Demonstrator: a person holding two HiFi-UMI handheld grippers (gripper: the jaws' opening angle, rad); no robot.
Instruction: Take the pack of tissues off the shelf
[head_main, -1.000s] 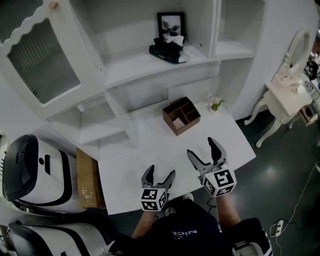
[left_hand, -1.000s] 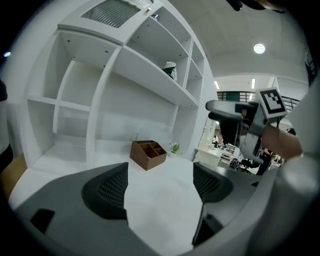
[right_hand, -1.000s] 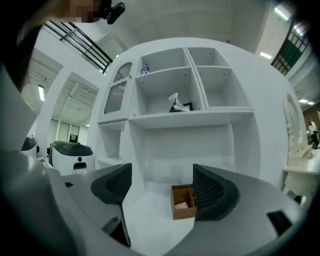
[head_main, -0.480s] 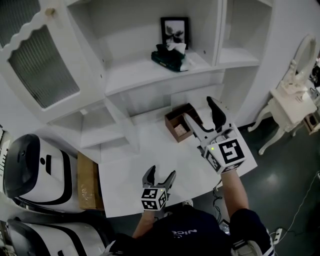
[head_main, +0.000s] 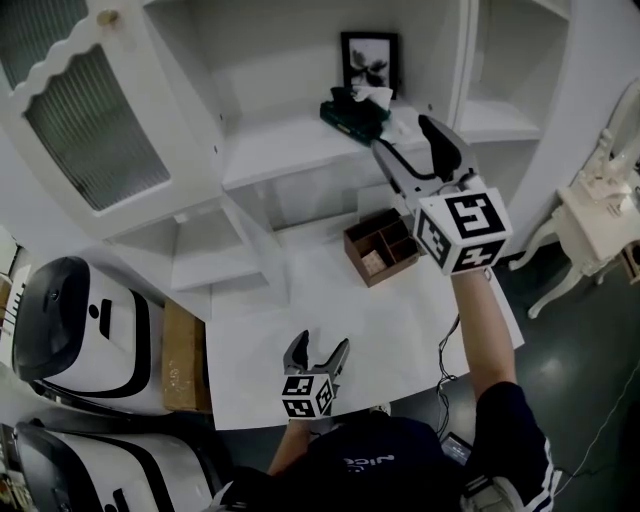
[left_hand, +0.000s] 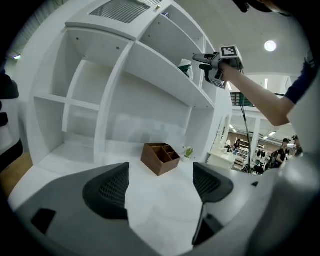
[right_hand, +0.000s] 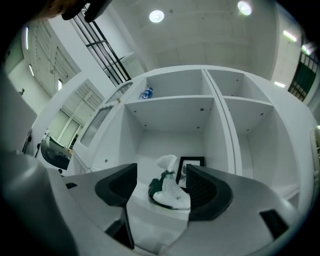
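Observation:
The pack of tissues (head_main: 356, 108), dark green with white tissue sticking out, lies on the white shelf (head_main: 290, 145) in front of a picture frame. My right gripper (head_main: 408, 140) is raised to shelf height just right of it, a short way off. Its jaws are closing with nothing pressed between them. In the right gripper view the pack (right_hand: 169, 192) shows ahead in the gap of the right gripper (right_hand: 159, 187). My left gripper (head_main: 318, 352) rests open and empty low over the table's near edge. From the left gripper (left_hand: 160, 182) the pack (left_hand: 186, 67) appears high up on the shelf.
A brown wooden organizer (head_main: 385, 245) stands on the white table (head_main: 300, 320) under the shelf. A black picture frame (head_main: 370, 62) leans behind the tissues. A glazed cabinet door (head_main: 90, 110) hangs open at left. White robots (head_main: 80, 320) and a cardboard box (head_main: 180, 345) stand left; a dressing table (head_main: 600, 200) right.
My right gripper has risen from the table's near edge up and forward to the shelf beside the tissues, its jaws narrowing a little. The left gripper has stayed put.

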